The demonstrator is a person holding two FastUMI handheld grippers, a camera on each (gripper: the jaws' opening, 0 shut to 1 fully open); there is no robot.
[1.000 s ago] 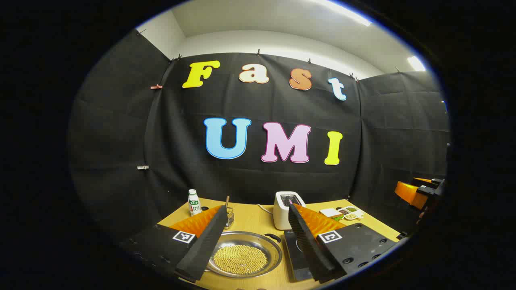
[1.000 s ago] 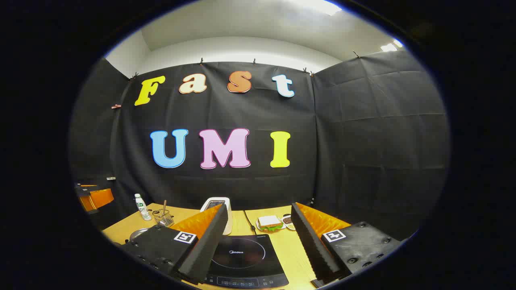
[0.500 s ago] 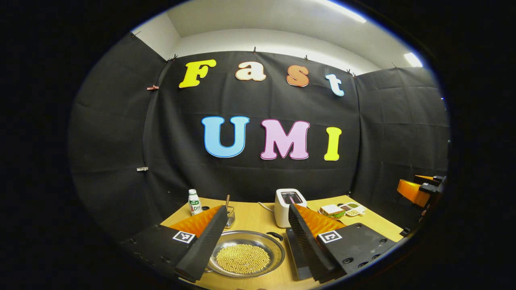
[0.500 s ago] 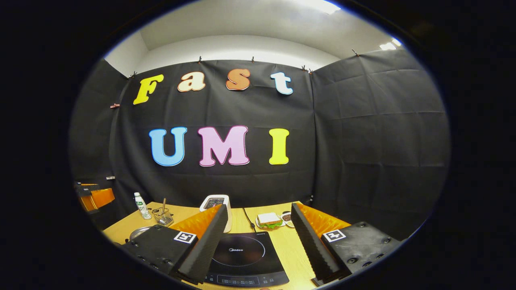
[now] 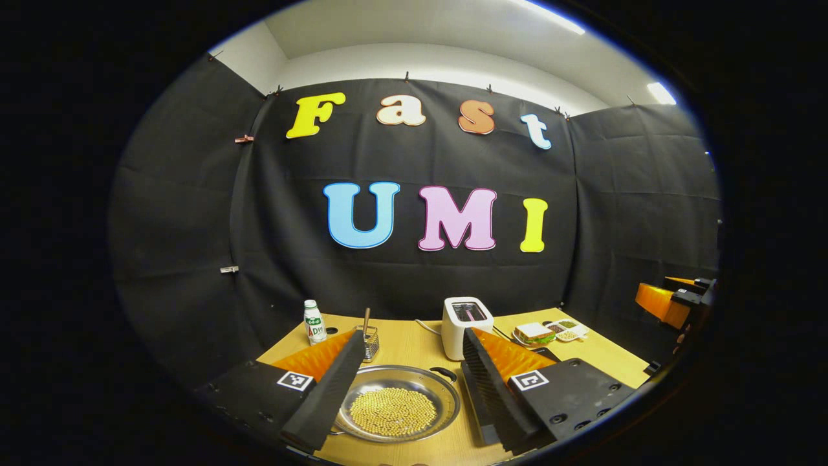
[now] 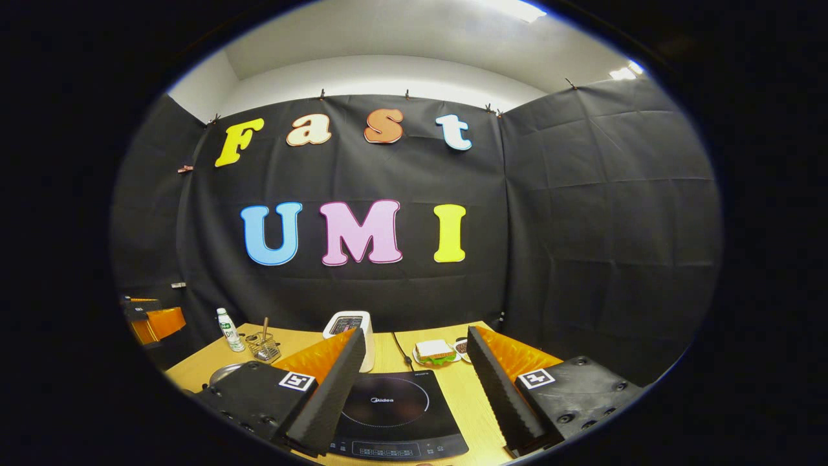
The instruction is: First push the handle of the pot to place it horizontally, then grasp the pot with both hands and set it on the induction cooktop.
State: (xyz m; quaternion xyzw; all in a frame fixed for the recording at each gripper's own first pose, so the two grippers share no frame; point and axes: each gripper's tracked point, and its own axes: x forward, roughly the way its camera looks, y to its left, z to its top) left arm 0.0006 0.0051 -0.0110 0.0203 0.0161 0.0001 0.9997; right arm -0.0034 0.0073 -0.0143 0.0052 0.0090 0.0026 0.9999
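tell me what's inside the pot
The pot holds a heap of small yellow beads, seen in the left gripper view. The left claw's finger covers the pot's left edge, so that part stays unseen.

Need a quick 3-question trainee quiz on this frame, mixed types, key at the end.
1. True or false: the left claw is shut on the pot.
2. What fills the pot? A) water B) small yellow beans C) nothing
3. In the right gripper view, what lies on the table between the right claw's fingers?

Key:
1. False. Both fingers stand apart, with the pot on the table between them, ungripped.
2. B.
3. The black induction cooktop, with nothing on it; the white toaster stands behind it.
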